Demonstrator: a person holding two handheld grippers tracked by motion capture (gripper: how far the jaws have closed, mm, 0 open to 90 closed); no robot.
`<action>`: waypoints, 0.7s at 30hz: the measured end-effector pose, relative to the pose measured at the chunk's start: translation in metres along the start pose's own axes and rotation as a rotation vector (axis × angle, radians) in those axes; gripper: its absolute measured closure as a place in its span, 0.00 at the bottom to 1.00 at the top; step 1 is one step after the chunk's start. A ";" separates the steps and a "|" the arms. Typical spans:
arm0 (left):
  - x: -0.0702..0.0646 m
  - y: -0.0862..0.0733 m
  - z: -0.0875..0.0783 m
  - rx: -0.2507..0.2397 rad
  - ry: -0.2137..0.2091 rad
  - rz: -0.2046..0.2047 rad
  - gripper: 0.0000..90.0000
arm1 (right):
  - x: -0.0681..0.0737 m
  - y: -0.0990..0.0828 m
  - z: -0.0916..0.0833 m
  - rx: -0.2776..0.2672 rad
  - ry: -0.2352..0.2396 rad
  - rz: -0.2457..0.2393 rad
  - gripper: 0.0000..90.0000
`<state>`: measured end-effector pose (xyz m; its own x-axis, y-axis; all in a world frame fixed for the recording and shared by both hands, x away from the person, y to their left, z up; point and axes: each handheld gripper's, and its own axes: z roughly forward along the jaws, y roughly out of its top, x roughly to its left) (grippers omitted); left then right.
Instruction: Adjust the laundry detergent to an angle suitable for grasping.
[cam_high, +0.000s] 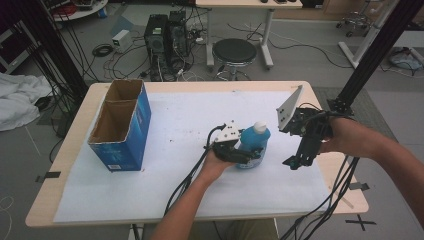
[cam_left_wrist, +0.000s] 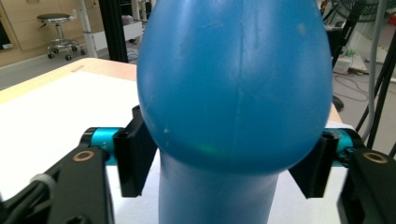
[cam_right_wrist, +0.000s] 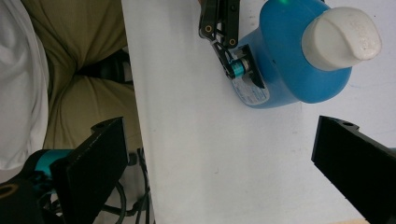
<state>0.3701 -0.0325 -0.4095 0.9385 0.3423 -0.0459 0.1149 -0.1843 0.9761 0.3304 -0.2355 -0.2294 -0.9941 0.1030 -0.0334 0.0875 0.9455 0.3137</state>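
In the high view, the blue bottle (cam_high: 252, 145) with its white cap (cam_high: 259, 127) stands upright on the white sheet (cam_high: 165, 165), well to the right of the blue cardboard box (cam_high: 122, 125) and a little nearer the person. The left gripper (cam_high: 246, 153) reaches in from the bottle's near-left side and has the lower body between its jaws. The right gripper (cam_high: 295, 162) hangs above the sheet to the right of the bottle, apart from it, pointing down. The box has two open compartments; what shows of their brown insides looks empty, though the bottoms are hidden.

In the left gripper view, the bottle (cam_left_wrist: 233, 84) bulges above a narrower waist, and the two black pads (cam_left_wrist: 135, 156) sit against that waist, one on each side, so the grip is closed on the bottle. To do this step well, I judge the pads should stay under the bulge, squeezing squarely, so the rounded plastic cannot slide down when lifted; the bottle should be kept upright.

In the right gripper view, looking down, the bottle (cam_right_wrist: 289, 60) and cap (cam_right_wrist: 341, 37) lie beyond the right gripper (cam_right_wrist: 219, 163), whose jaws stand wide apart with bare sheet between them. The left gripper's pad (cam_right_wrist: 247, 70) presses the bottle's labelled side. The bottle is opaque, so its fill cannot be told.
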 end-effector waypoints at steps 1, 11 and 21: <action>0.000 0.000 0.000 0.000 0.004 0.002 0.40 | 0.000 0.000 0.000 0.001 0.000 0.000 0.03; -0.001 0.000 -0.001 -0.005 -0.003 0.017 0.47 | -0.001 0.000 0.001 -0.002 0.003 -0.002 0.03; 0.005 0.002 -0.005 0.000 -0.034 0.012 0.48 | -0.001 -0.001 0.001 -0.002 0.002 0.007 0.03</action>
<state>0.3730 -0.0263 -0.4068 0.9503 0.3086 -0.0416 0.1038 -0.1879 0.9767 0.3317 -0.2367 -0.2303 -0.9936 0.1088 -0.0289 0.0942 0.9442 0.3156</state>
